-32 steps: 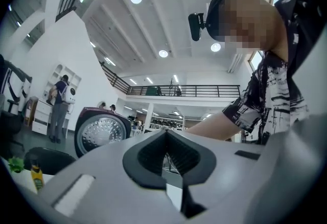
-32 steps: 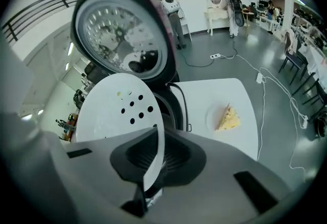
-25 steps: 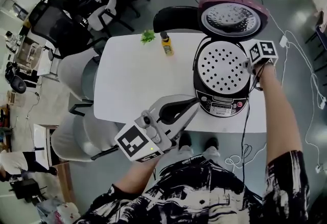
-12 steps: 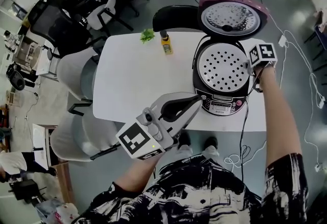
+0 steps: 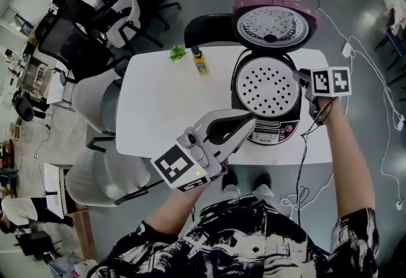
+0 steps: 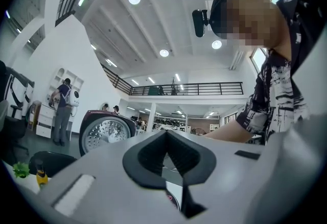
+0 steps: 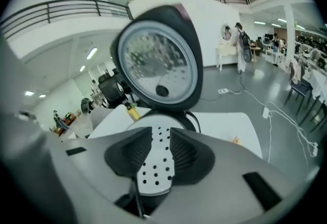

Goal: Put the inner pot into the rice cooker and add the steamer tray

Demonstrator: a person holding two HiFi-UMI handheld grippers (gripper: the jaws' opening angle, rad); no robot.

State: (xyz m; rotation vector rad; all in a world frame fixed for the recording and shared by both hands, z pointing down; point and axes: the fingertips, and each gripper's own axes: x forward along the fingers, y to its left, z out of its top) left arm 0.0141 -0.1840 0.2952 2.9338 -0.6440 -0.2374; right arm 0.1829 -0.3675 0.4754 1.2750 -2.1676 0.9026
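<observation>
The left gripper [image 5: 251, 120] is matt grey plastic with ribbed black pads [image 6: 150, 156]. Ahead of it, the steamer tray [image 5: 266, 85] looks like pale, matt, perforated metal. Beyond that, the lid's inner plate [image 5: 273, 19] is glossy dimpled metal. The table [image 5: 165, 99] beside it is smooth white.

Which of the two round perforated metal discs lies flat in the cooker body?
The pale steamer tray with large spaced holes, seated level in the black rice cooker; the finely dimpled disc lines the raised maroon lid.
</observation>
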